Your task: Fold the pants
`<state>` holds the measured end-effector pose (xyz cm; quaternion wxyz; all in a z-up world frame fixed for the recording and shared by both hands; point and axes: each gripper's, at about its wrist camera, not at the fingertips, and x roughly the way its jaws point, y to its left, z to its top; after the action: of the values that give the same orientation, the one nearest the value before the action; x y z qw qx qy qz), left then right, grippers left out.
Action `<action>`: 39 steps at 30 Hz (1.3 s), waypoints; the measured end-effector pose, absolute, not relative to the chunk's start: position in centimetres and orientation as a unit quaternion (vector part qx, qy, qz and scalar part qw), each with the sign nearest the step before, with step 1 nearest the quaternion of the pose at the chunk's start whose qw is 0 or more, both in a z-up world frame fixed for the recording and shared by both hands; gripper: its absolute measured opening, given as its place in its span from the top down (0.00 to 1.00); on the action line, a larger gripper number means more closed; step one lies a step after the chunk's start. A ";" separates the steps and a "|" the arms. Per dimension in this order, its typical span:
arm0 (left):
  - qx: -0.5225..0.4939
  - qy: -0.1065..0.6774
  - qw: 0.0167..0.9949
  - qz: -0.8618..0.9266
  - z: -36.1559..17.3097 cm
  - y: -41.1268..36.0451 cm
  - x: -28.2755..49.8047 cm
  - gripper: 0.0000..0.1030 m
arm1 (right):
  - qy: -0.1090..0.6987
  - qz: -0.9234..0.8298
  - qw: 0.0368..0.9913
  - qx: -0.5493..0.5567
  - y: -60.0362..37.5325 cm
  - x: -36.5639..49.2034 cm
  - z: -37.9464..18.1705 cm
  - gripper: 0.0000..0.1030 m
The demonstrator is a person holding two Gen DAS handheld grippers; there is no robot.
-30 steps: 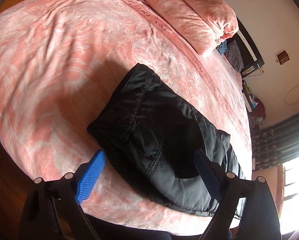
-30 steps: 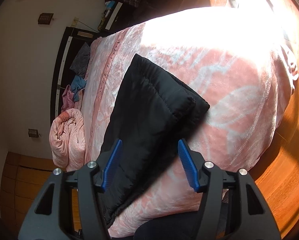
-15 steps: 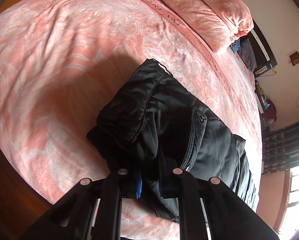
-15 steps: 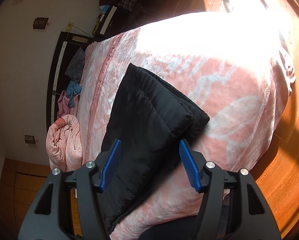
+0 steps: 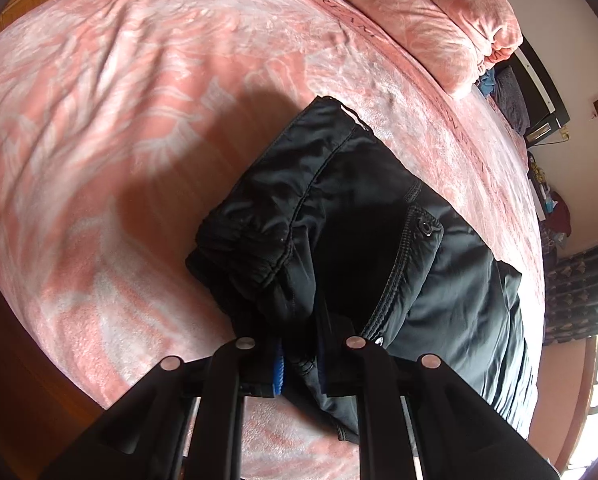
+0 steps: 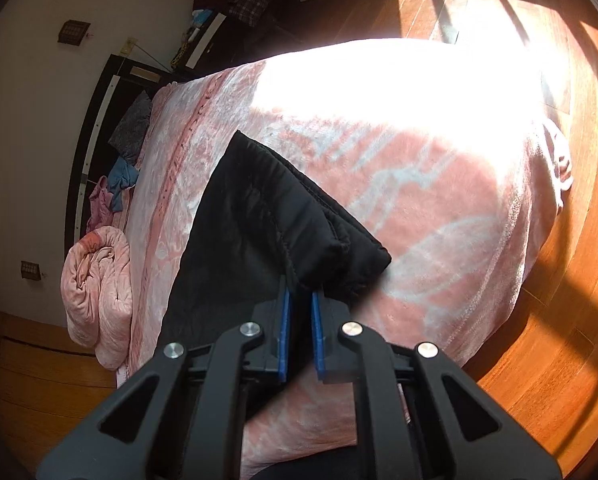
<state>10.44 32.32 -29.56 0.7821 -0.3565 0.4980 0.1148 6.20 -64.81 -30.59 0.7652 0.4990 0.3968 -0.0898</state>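
Black padded pants (image 5: 339,216) lie folded lengthwise on a pink bed. In the left wrist view my left gripper (image 5: 299,364) is shut on the near edge of the waist end, with fabric bunched between its blue pads. In the right wrist view the pants (image 6: 251,224) run away toward the headboard, and my right gripper (image 6: 299,320) is shut on the near edge of the cuff end.
The pink patterned blanket (image 5: 119,100) covers the bed. A rolled pink quilt (image 5: 431,12) lies near the headboard, and it also shows in the right wrist view (image 6: 99,300). A wooden floor (image 6: 559,320) lies past the bed edge. Clothes (image 6: 131,160) sit at the headboard.
Both grippers were open a second ago. The left one closed on the waist end first, then the right one closed on the cuff end. The waist fabric has bunched up.
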 end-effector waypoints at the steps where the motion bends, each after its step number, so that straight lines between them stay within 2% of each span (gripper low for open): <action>1: -0.355 0.499 0.782 0.116 -29.6 32.3 10.5 0.88 | 0.395 -0.091 0.765 0.500 -64.8 6.1 -30.7 0.92; 10: -0.332 0.505 0.788 0.120 -29.7 31.9 10.9 0.88 | 0.401 -0.097 0.750 0.517 -65.4 6.0 -32.0 0.91; 15: -0.304 0.501 0.803 0.112 -28.4 31.3 10.6 0.87 | 0.375 -0.116 0.744 0.540 -66.5 4.3 -30.9 0.78; 16: -0.297 0.496 0.808 0.112 -27.9 31.2 10.4 0.86 | 0.370 -0.132 0.742 0.543 -66.7 3.8 -30.6 0.72; 19: -0.287 0.483 0.819 0.120 -26.6 30.9 9.6 0.83 | 0.346 -0.153 0.746 0.548 -67.2 2.7 -29.6 0.68; 25: -0.259 0.450 0.842 0.147 -24.4 29.5 8.6 0.83 | 0.342 -0.126 0.778 0.512 -65.6 3.4 -27.9 0.68; 27: -0.265 0.455 0.834 0.165 -24.8 29.7 8.5 0.79 | 0.350 -0.115 0.771 0.520 -65.6 4.0 -28.8 0.68; 28: -0.272 0.465 0.826 0.169 -25.4 29.9 8.7 0.78 | 0.358 -0.103 0.764 0.526 -65.7 4.4 -29.6 0.59; 29: -0.277 0.477 0.817 0.171 -26.1 30.1 8.9 0.78 | 0.371 -0.098 0.760 0.525 -65.7 4.8 -30.3 0.54; 30: -0.277 0.487 0.810 0.172 -26.6 30.2 9.0 0.77 | 0.385 -0.107 0.760 0.513 -65.6 5.0 -30.6 0.54; 31: -0.275 0.496 0.805 0.171 -27.1 30.4 9.1 0.71 | 0.390 -0.107 0.765 0.502 -65.6 5.0 -30.6 0.54; 32: -0.271 0.505 0.800 0.177 -27.5 30.6 8.9 0.56 | 0.384 -0.104 0.768 0.502 -65.7 4.8 -30.4 0.54; 33: -0.270 0.503 0.799 0.187 -27.5 30.9 8.6 0.49 | 0.369 -0.099 0.770 0.511 -65.9 4.2 -29.9 0.54; 35: -0.277 0.484 0.801 0.215 -27.1 32.0 7.6 0.32 | 0.346 -0.104 0.776 0.518 -66.6 3.1 -29.2 0.49; 37: -0.293 0.473 0.798 0.233 -26.9 33.1 6.7 0.24 | 0.339 -0.104 0.770 0.531 -67.4 2.3 -29.3 0.45; 39: -0.307 0.464 0.796 0.239 -26.7 33.8 6.1 0.24 | 0.340 -0.102 0.765 0.538 -67.7 2.2 -29.8 0.43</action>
<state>6.07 33.79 -26.72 0.7956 -0.3074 0.4642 0.2387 2.17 -67.73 -29.78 0.7647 0.5377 0.3402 -0.1017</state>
